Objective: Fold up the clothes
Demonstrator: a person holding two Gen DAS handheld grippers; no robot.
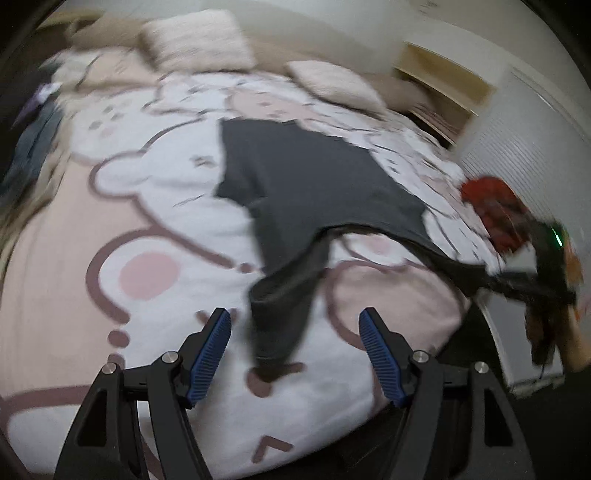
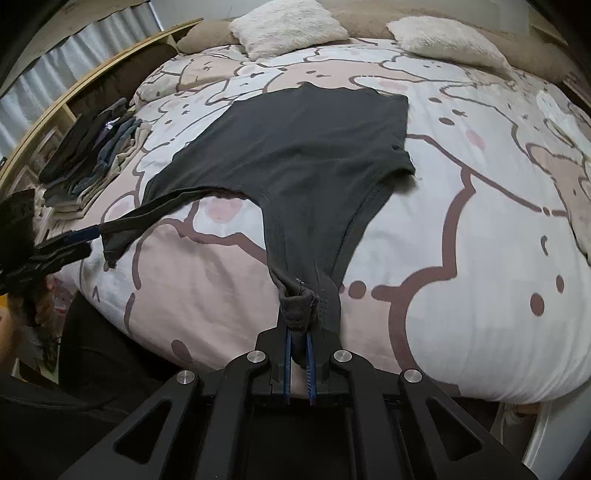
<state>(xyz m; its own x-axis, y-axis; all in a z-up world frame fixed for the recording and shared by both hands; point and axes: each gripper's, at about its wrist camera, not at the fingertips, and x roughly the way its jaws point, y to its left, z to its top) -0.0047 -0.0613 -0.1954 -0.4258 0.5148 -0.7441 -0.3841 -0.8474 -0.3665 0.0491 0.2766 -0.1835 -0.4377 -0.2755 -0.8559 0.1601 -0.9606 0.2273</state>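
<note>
A dark grey garment point(image 1: 314, 173) point(image 2: 303, 147) lies spread on the bed's cartoon-print quilt point(image 2: 461, 258). My right gripper point(image 2: 298, 328) is shut on a bunched end of it at the near edge of the bed. In the blurred left wrist view, my left gripper point(image 1: 295, 317) is open, its blue pads point(image 1: 210, 354) wide apart, with a long strip of the garment lying on the quilt between them. From the right wrist view, the left gripper point(image 2: 74, 240) sits at the tip of that strip at the left. The right gripper point(image 1: 546, 284) shows at the far right, pulling the cloth taut.
A stack of folded clothes point(image 2: 92, 155) point(image 1: 33, 147) rests on the bed's left side. Two fluffy pillows point(image 2: 288, 26) point(image 2: 447, 40) lie at the head. A wooden shelf point(image 2: 55, 107) runs along the left. A red object point(image 1: 495, 210) sits by the bed's right edge.
</note>
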